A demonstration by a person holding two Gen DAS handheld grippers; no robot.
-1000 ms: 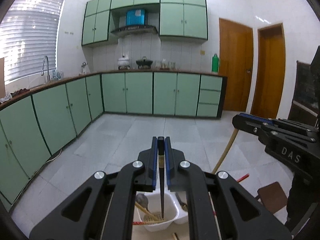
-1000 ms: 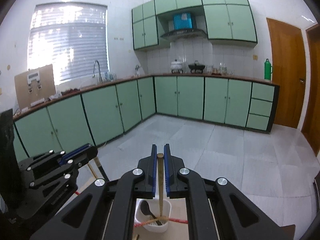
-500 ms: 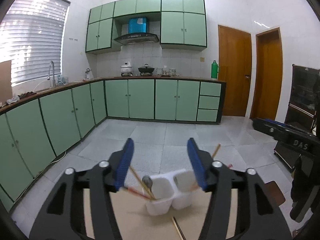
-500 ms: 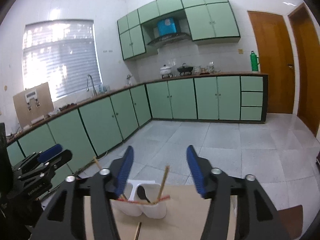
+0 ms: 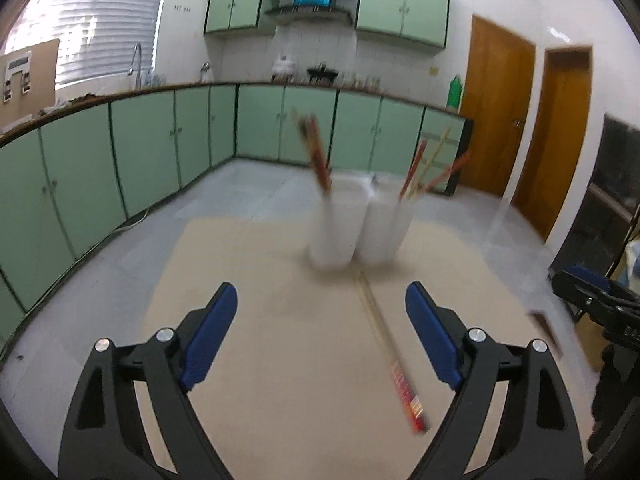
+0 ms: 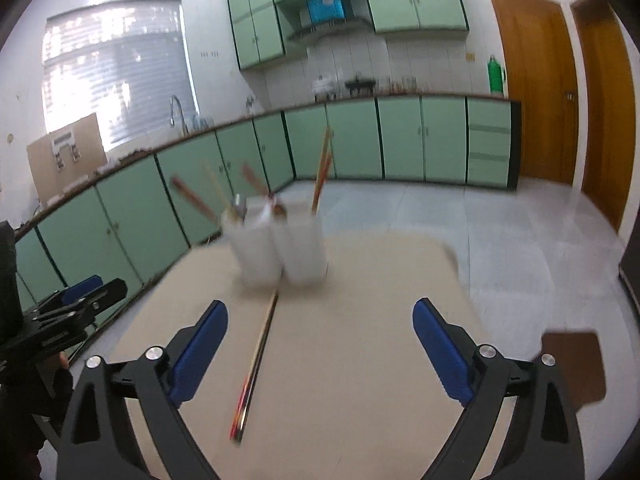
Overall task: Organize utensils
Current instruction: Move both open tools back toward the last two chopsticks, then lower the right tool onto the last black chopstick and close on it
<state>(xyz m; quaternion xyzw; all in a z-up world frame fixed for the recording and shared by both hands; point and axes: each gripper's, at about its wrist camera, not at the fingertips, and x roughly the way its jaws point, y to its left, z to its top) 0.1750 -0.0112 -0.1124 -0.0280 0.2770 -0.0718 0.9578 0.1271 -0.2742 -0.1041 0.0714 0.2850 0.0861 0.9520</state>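
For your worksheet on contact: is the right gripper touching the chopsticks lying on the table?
Apart. The right wrist view shows the right gripper open, its jaws spread, with the loose chopsticks flat on bare table between them, untouched.

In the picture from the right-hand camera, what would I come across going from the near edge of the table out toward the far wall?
Right tool → chopsticks lying flat on the table → white utensil holder with sticks standing in it → tiled floor → green cabinets.

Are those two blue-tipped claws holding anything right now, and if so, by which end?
Nothing is held. The left gripper and right gripper have just been opening, empty, above the red-ended chopsticks lying on the beige table.
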